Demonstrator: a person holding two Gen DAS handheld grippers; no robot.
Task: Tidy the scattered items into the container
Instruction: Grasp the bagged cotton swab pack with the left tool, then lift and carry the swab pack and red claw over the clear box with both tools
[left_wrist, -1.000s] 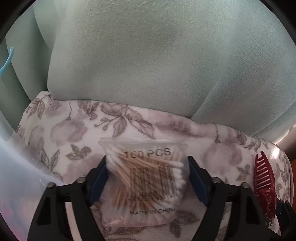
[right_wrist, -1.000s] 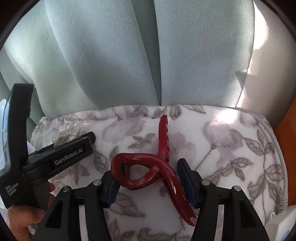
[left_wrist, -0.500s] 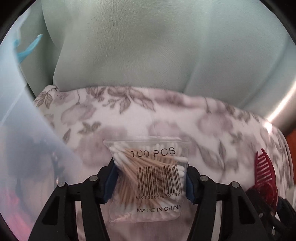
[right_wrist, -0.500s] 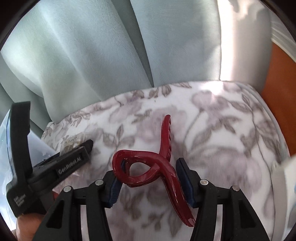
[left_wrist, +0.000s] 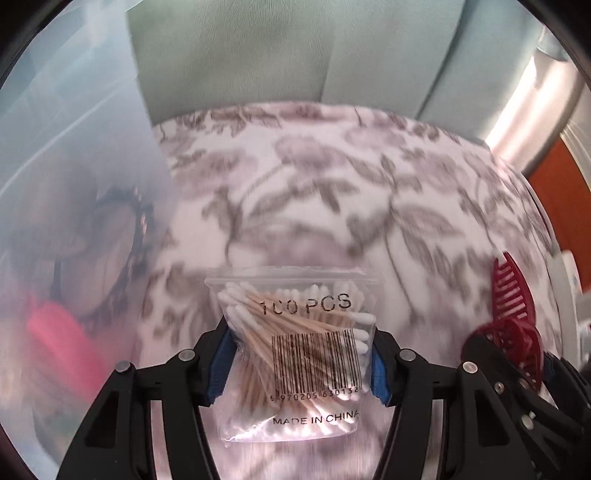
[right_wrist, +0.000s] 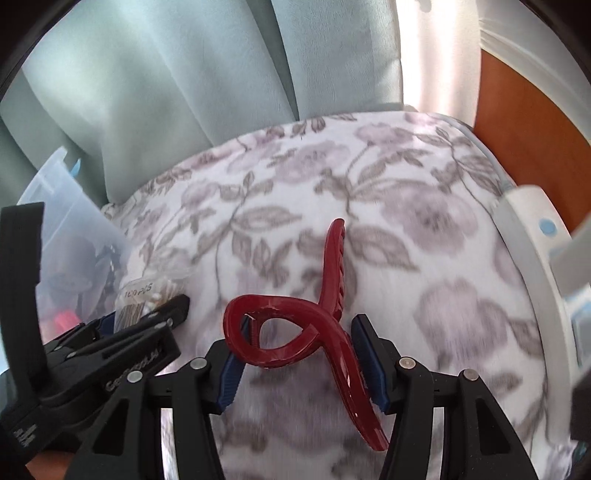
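Note:
A clear bag of cotton swabs (left_wrist: 303, 332) printed "100 PCS" hangs above the floral blanket, and my left gripper (left_wrist: 299, 362) is shut on it, blue pads pressing both sides. My right gripper (right_wrist: 301, 352) is shut on a dark red hair claw clip (right_wrist: 280, 332), whose long jaw sticks out ahead. The translucent plastic container (left_wrist: 74, 147) fills the left of the left wrist view, close beside the bag. From the right wrist camera, the left gripper (right_wrist: 147, 312) with the bag (right_wrist: 138, 295) is at the left, next to the container (right_wrist: 66, 221). The clip (left_wrist: 513, 314) also shows at the right edge of the left wrist view.
The floral blanket (right_wrist: 406, 221) covers the surface below. Green curtains (right_wrist: 166, 92) hang behind it. A white device with a cable (right_wrist: 532, 229) and an orange wooden panel (right_wrist: 517, 110) lie at the right. A pink item (left_wrist: 59, 332) and dark hair pieces show through the container wall.
The left jaws closed onto the swab bag. Both grippers then carried their items leftward, and the container now looms much larger on the left.

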